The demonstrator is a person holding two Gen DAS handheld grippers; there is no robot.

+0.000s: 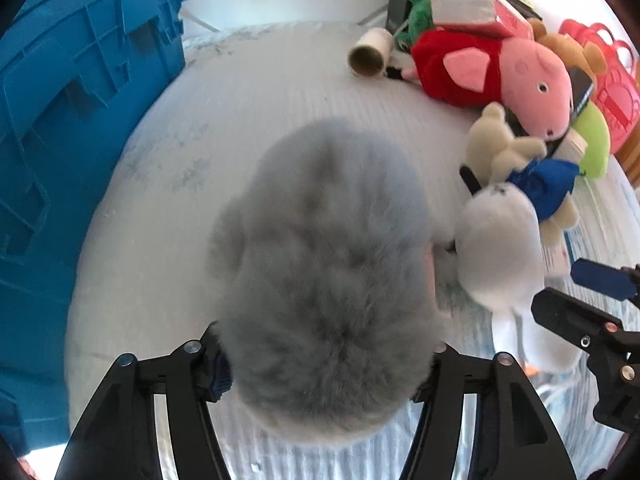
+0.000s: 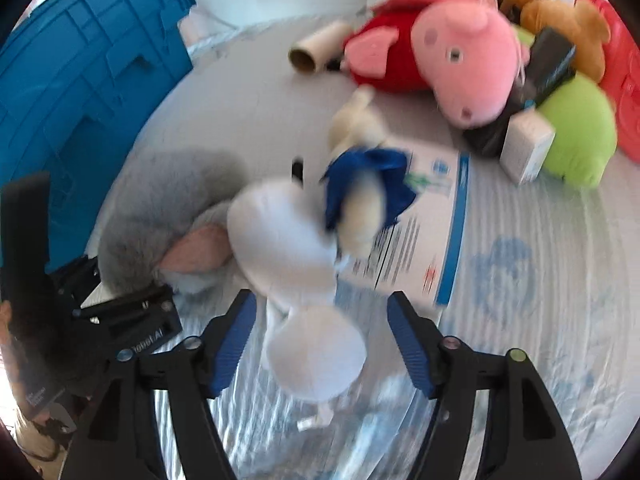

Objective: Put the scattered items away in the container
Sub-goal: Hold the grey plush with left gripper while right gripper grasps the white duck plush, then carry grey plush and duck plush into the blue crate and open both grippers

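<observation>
The left gripper [image 1: 324, 364] stands over a fluffy grey plush toy [image 1: 324, 264] lying on the pale striped bedcover [image 1: 280, 80]; the toy fills the gap between the jaws and its fur brushes both of them, but blur and pile hide whether the pads actually press on it, so I cannot tell whether it is gripped. Its long axis runs straight away from the fingers, toward the far edge of the bed. Just beside it, the right gripper [image 2: 320, 344] has a smooth white plush toy [image 2: 296, 248] between its blue ribbed pads [image 2: 234, 344]; the left pad sits at the toy's edge while a clear gap shows on the right, so the fingers are apart and not clamping. That toy's long axis also lies roughly along the fingers, its rounded end nearest the camera. A cream plush figure with a blue cloth [image 2: 364, 184] leans against its far end, resting on a printed sheet of paper [image 2: 432, 224]. The blue ribbed plastic crate [image 1: 72, 128] rises to the left of both grippers, closer to the left one; only its outer wall shows, so what it holds cannot be seen. By my judgement, each toy must be closed on squarely, then carried leftward and lifted over that wall. The pink pig plush in a red dress [image 1: 500, 76] and a cardboard tube [image 1: 370, 56] wait farther off.
</observation>
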